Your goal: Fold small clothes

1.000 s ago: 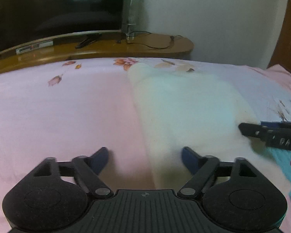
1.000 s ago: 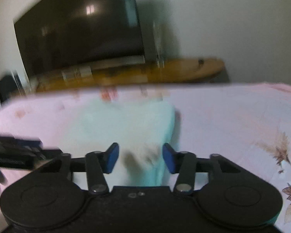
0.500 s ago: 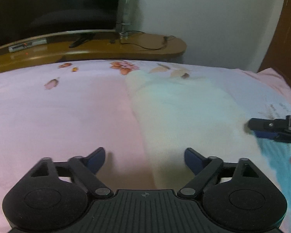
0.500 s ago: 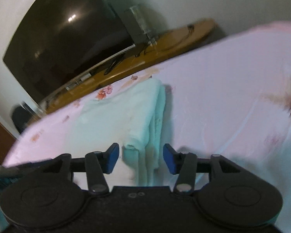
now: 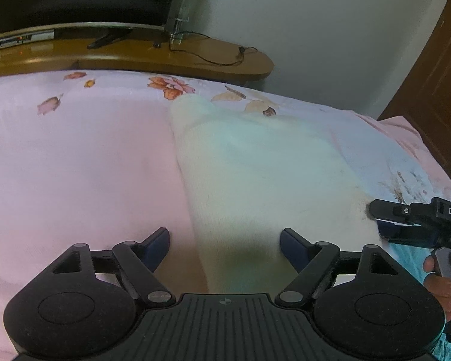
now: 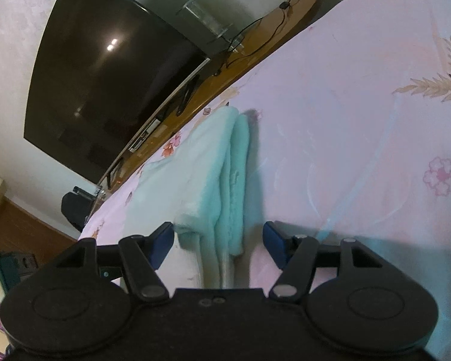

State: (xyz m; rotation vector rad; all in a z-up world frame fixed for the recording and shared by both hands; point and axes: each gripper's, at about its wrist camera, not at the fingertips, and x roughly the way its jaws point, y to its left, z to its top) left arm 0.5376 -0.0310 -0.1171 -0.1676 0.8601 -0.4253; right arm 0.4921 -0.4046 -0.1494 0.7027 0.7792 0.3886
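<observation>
Tilted further over now, the right gripper (image 6: pixel 218 240) gapes wide around the folded pale-turquoise fleece garment's (image 6: pixel 201 168) edge (left gripper (image 5: pixel 224 245) equally wide) on the pink floral bedsheet (image 5: pixel 75 156).

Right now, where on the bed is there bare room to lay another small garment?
The sheet is bare left of the folded cloth, up to the TV bench. Another bare stretch lies right of the cloth, seen from the right wrist. Its near end is crowded by both open tools, left and right.

Garment, pale mint, folded (image 6: pixel 213 162): 1. Bed, floral pink sheet (image 5: pixel 75 156): 1. Counter, wooden (image 5: pixel 129 57): 1. Television, dark (image 6: pixel 105 69): 1. Cable, black, on counter (image 5: pixel 213 57): 1. Door, brown (image 5: pixel 436 84): 1.
</observation>
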